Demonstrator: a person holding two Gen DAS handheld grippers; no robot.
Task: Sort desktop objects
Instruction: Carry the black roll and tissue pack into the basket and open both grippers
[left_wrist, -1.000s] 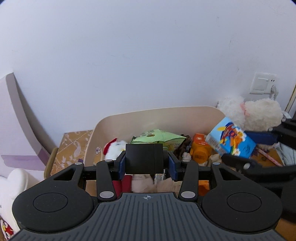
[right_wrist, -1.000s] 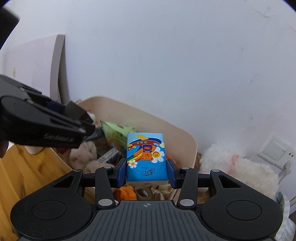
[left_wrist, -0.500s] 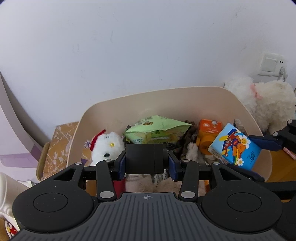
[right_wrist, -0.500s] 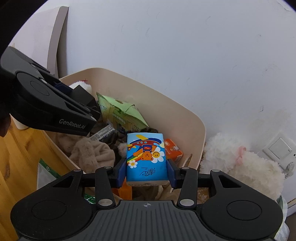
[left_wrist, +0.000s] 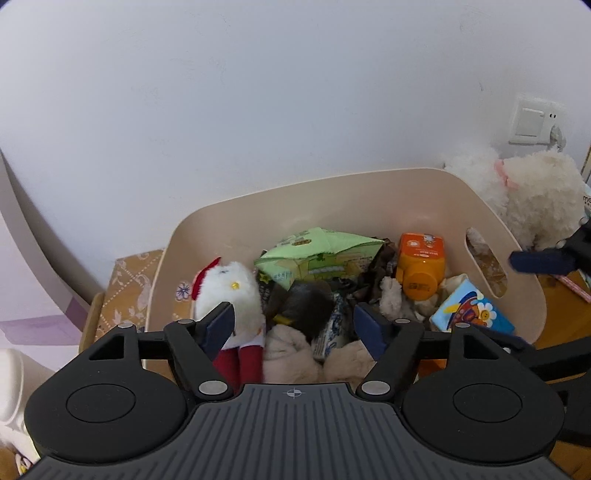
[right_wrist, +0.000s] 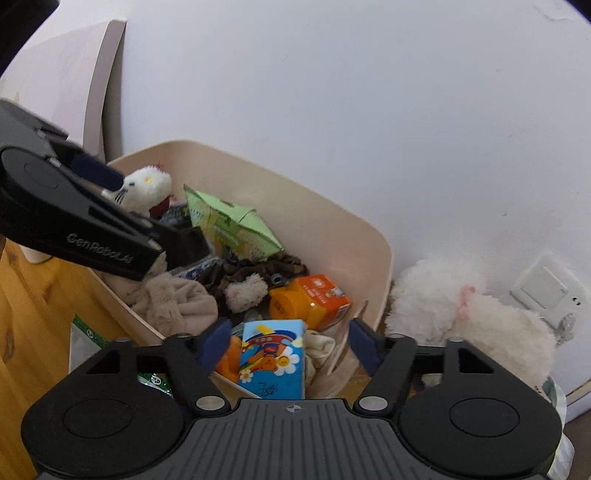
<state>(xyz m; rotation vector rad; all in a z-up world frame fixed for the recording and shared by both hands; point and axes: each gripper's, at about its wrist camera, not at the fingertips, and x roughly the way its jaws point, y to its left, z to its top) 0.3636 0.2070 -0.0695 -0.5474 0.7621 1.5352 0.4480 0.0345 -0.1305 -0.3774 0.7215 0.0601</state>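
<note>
On the far left stood a tall pale board with purple stripes (left_wrist: 26, 280), leaning by the white wall. Next to it lay a flat brown box with a flower pattern (left_wrist: 129, 284). Then came the big cream plastic tub (left_wrist: 332, 195), full of things.

The left gripper (left_wrist: 293, 326) hung over the left part of the tub. Its jaws were opening, and its blue pads pressed on nothing. A dark blurry lump (left_wrist: 303, 304) showed in the gap between them, but I cannot tell what it was. By the left pad sat a small white fluffy toy with a red hat (left_wrist: 225, 284). Past it lay a crumpled green paper packet (left_wrist: 317, 254). Soft beige cloth (left_wrist: 291, 354) lay at the near side of the tub.

Further right was an orange carton with a round orange cap (left_wrist: 421, 266). Just beside it, near the tub's right wall, lay the blue tissue pack with a cartoon bear (right_wrist: 273, 360).

The right gripper (right_wrist: 286, 343) hung over that blue pack. Its jaws were opening too. The pack sat in the gap, but the pads stood apart from it on both sides, so it was let go.

Outside the tub on the right sat a big white fluffy toy (right_wrist: 469, 317), under a white wall switch (right_wrist: 546, 288).
</note>
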